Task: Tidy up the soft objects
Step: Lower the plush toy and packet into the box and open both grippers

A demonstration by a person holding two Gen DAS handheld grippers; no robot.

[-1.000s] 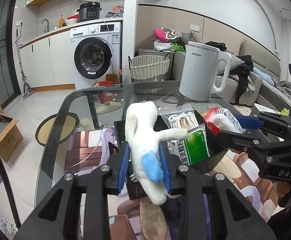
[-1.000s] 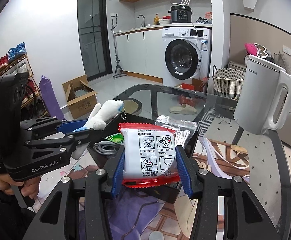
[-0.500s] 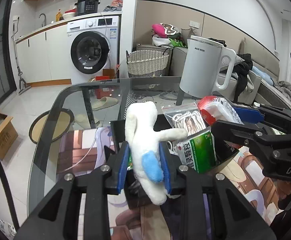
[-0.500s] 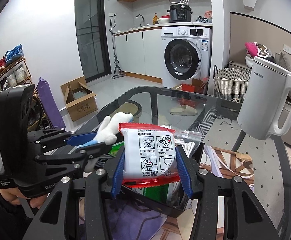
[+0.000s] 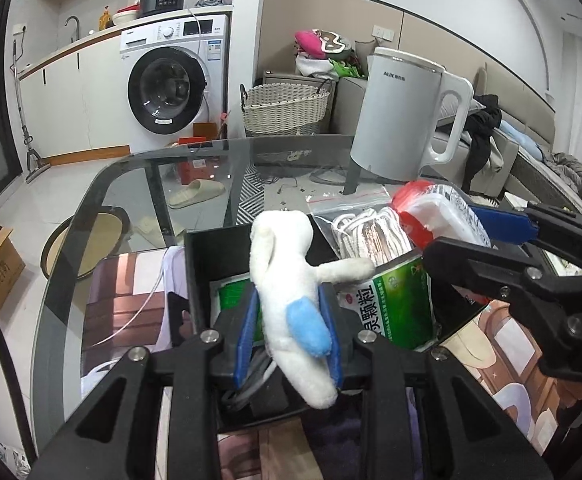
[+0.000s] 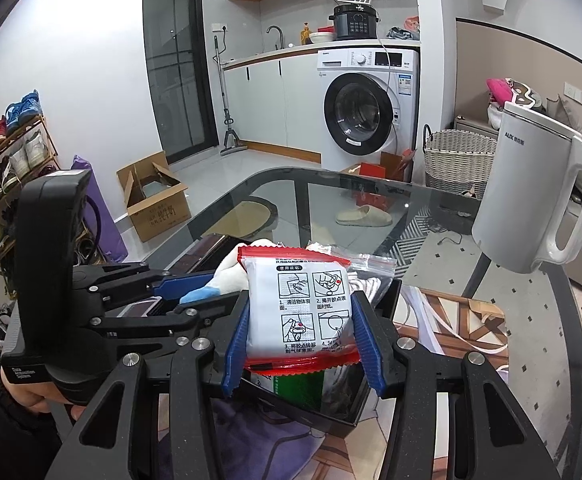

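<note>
My left gripper [image 5: 289,330] is shut on a white plush toy [image 5: 291,280] with a blue fin and holds it over the black box [image 5: 197,268] on the glass table. My right gripper [image 6: 301,336] is shut on a red-edged white packet [image 6: 299,308] above the same box [image 6: 375,404]. The right gripper [image 5: 503,240] with the packet [image 5: 435,216] shows at the right of the left wrist view. The left gripper [image 6: 171,292] with the plush toy [image 6: 231,276] shows in the right wrist view. In the box lie a green sachet [image 5: 395,304] and a zip bag of white cord [image 5: 367,232].
A white kettle [image 5: 403,120] stands at the table's far right; it also shows in the right wrist view [image 6: 531,196]. The glass table's curved rim [image 5: 91,196] runs along the left. Beyond are a washing machine [image 5: 175,84], a wicker basket [image 5: 285,108] and a cardboard box [image 6: 155,196].
Both grippers have come lower and closer over the black box, each still holding its object. The right gripper with the packet has closed in toward the left gripper.
</note>
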